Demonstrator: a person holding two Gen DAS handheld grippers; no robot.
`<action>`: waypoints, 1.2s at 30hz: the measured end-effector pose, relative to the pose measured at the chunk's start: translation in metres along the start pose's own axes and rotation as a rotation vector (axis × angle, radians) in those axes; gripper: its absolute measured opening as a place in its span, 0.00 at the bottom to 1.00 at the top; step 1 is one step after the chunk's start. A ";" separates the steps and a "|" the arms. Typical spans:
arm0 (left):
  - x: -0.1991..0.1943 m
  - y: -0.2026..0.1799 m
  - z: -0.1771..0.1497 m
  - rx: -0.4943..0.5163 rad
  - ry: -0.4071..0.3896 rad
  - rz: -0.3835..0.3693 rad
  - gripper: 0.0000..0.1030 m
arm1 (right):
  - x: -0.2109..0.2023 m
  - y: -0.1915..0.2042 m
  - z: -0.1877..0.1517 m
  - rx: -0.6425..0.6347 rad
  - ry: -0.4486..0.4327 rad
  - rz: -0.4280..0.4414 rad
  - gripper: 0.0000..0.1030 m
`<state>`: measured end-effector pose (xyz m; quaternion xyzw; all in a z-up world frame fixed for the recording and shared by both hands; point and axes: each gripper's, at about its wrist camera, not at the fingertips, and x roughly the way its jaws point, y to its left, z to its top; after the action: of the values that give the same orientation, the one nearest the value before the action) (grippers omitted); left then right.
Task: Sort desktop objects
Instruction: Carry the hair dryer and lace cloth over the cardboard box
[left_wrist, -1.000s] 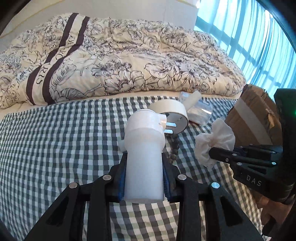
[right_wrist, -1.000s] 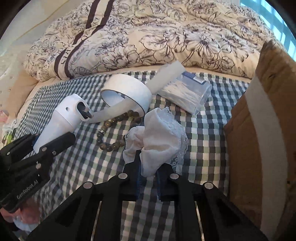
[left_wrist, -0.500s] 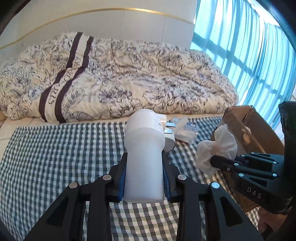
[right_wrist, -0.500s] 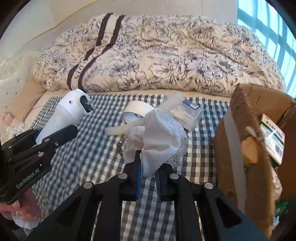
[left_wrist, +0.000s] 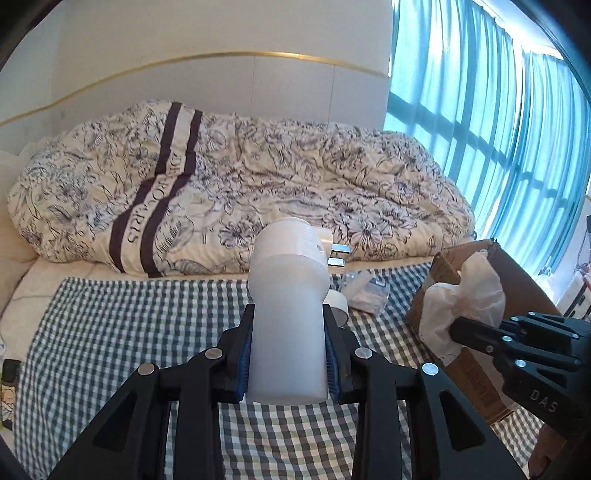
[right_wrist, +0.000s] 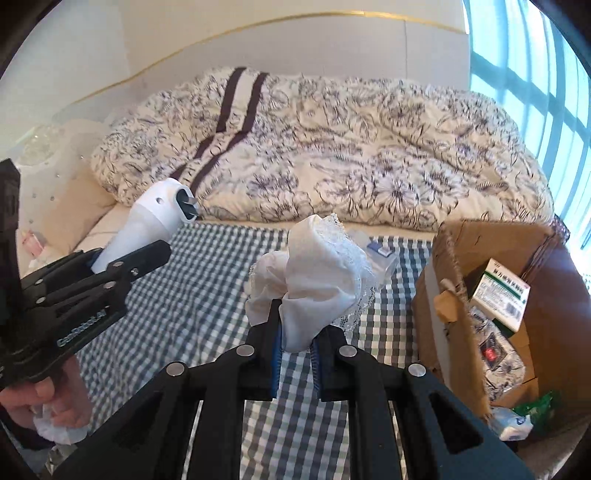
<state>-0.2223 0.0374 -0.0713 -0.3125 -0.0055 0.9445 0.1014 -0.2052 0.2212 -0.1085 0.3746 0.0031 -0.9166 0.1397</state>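
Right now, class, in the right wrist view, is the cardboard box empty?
No: the open cardboard box already holds a green and white carton and other packets.

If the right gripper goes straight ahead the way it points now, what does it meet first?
Probably the checked cloth on the bed, near the clear plastic packet. The right gripper, shut on the white lace cloth, points downward; depth is unclear.
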 end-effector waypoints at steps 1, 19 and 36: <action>-0.003 -0.001 0.001 0.002 -0.005 0.005 0.32 | -0.005 0.001 0.000 -0.002 -0.008 0.002 0.12; -0.062 -0.034 0.025 0.027 -0.133 -0.005 0.32 | -0.080 0.001 0.009 -0.021 -0.148 0.005 0.12; -0.066 -0.095 0.037 0.093 -0.146 -0.105 0.32 | -0.119 -0.042 -0.001 0.038 -0.200 -0.117 0.12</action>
<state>-0.1741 0.1192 0.0044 -0.2371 0.0143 0.9573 0.1645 -0.1344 0.2913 -0.0320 0.2831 -0.0064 -0.9559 0.0783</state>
